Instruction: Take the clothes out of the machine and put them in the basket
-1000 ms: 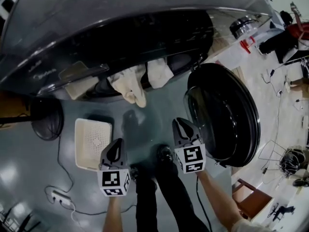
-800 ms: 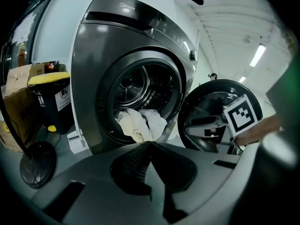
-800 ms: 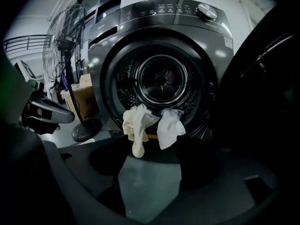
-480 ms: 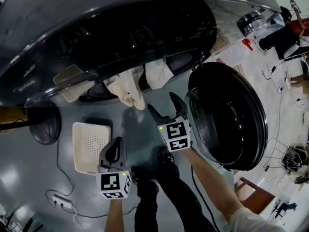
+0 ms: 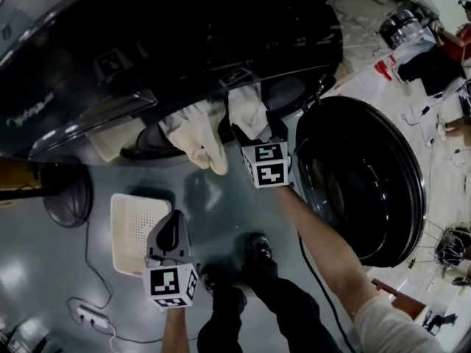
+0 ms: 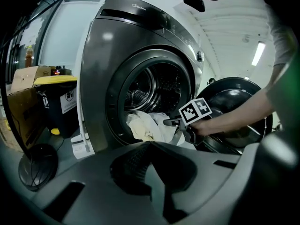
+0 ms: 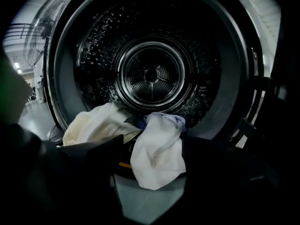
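Since a second ago the right gripper point(image 5: 259, 132) has travelled from beside the left one up toward 12 o'clock. It is now at the mouth of the washing machine point(image 5: 184, 43). The left gripper point(image 5: 171, 234) has barely shifted.

Head view: the round door point(image 5: 368, 190) stands open at 3 o'clock. The white basket point(image 5: 136, 230) sits on the floor at 8 o'clock, well apart from the drum mouth and just beside the left gripper. No clothes show in it.

Clothes: a cream cloth point(image 5: 197, 132) and a white cloth point(image 5: 246, 109) spill over the lip of the opening, side by side, cream at 9 o'clock of white.

Right gripper view: the jaws are spread wide. The white cloth point(image 7: 157, 156) hangs between them, with no grip on it. The cream cloth point(image 7: 93, 123) lies at 10 o'clock and the steel drum point(image 7: 152, 74) is behind at 12.

Left gripper view: the jaws are closed together with nothing between them. They point at the machine front point(image 6: 98, 69), with the person's arm point(image 6: 239, 116) reaching in from 3 o'clock.
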The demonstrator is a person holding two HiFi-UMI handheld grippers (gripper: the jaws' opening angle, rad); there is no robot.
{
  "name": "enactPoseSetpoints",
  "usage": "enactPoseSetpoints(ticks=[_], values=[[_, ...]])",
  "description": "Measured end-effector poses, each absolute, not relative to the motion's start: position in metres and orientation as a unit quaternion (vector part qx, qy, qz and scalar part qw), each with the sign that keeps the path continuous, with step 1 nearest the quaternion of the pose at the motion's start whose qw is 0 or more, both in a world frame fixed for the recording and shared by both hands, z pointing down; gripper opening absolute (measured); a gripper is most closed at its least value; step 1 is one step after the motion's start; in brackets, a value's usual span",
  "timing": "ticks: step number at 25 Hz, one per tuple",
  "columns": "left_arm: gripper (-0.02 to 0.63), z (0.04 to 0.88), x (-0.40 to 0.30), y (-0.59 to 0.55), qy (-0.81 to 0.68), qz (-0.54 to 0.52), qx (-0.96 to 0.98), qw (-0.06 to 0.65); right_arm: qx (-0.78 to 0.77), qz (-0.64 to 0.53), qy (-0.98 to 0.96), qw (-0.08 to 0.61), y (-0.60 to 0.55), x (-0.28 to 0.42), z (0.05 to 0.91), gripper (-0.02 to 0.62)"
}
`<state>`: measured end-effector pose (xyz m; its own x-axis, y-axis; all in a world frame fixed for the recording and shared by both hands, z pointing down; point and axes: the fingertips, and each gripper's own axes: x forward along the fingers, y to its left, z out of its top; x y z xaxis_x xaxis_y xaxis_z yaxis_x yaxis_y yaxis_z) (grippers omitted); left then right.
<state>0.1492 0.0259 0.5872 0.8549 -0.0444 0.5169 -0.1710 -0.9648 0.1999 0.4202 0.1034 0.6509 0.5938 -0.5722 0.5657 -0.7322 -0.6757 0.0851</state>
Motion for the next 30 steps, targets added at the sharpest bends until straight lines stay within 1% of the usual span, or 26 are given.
enactPoseSetpoints(ticks=[3, 11, 16, 17, 19, 23, 24, 25, 28, 30], values=[[0.018, 0.595, 0.144, 0.019, -0.058, 0.261, 0.957, 0.112, 0.882, 0.256, -0.362, 0.161, 0.098, 0.435, 0.661, 0.385], [0.018, 0.615, 0.136, -0.001, -0.077, 0.260, 0.956, 0.110, 0.884, 0.256, -0.336, 0.200, 0.090, 0.457, 0.699, 0.396], [0.018, 0.622, 0.137, -0.007, -0.088, 0.253, 0.957, 0.113, 0.889, 0.235, -0.341, 0.196, 0.090, 0.454, 0.700, 0.385], [0.018, 0.622, 0.137, -0.006, -0.089, 0.252, 0.957, 0.114, 0.886, 0.238, -0.348, 0.194, 0.087, 0.451, 0.700, 0.344], [0.018, 0.623, 0.137, -0.003, -0.088, 0.255, 0.956, 0.118, 0.877, 0.247, -0.362, 0.196, 0.078, 0.442, 0.702, 0.228], [0.018, 0.622, 0.140, 0.003, -0.081, 0.258, 0.955, 0.121, 0.862, 0.268, -0.381, 0.200, 0.070, 0.432, 0.704, 0.098], [0.018, 0.621, 0.140, 0.002, -0.082, 0.257, 0.955, 0.121, 0.860, 0.275, -0.384, 0.193, 0.069, 0.431, 0.704, 0.078], [0.018, 0.621, 0.140, 0.000, -0.083, 0.256, 0.955, 0.120, 0.861, 0.281, -0.383, 0.183, 0.070, 0.432, 0.704, 0.072], [0.018, 0.618, 0.138, -0.002, -0.085, 0.257, 0.955, 0.120, 0.867, 0.285, -0.375, 0.160, 0.081, 0.438, 0.695, 0.064], [0.018, 0.613, 0.137, -0.001, -0.087, 0.256, 0.955, 0.124, 0.869, 0.277, -0.376, 0.162, 0.088, 0.440, 0.681, 0.063]])
